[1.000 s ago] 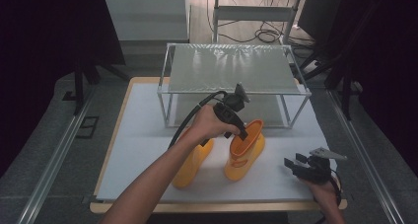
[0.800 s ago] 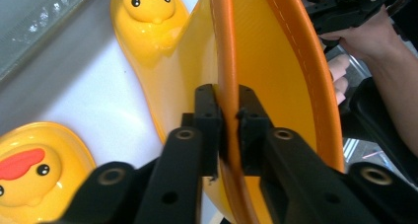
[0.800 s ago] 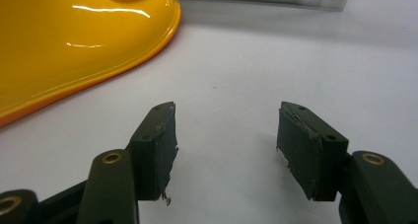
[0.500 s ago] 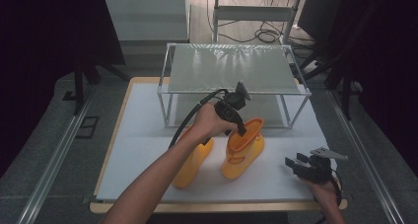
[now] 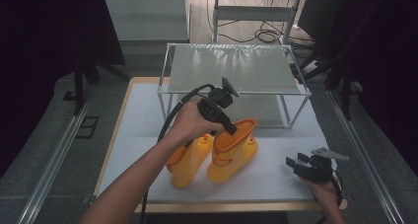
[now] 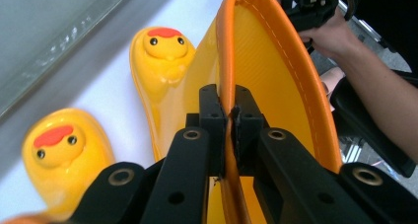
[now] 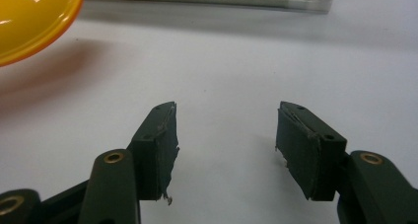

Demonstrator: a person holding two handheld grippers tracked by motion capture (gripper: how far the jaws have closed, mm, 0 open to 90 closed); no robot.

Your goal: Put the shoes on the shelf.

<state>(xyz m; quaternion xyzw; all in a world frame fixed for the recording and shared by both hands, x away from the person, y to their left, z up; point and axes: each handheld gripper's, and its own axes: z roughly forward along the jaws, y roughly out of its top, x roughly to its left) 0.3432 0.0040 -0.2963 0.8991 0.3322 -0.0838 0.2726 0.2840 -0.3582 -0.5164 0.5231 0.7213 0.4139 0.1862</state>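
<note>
The left tongs point(image 6: 230, 116) are clenched on the orange rim of the right boot point(image 5: 231, 152), one jaw inside the shaft and one outside. That yellow duck-faced boot stands on the white counter point(image 5: 143, 115), touching the left boot point(image 5: 190, 157) at its side. Both boots sit just in front of the glass-topped wire rack point(image 5: 231, 68). The right tongs point(image 7: 224, 147) are released, jaws wide apart, low over the counter, well to the right of the boots.

Clear shelf rack point(image 5: 236, 68) on white table point(image 5: 143, 115)
</note>
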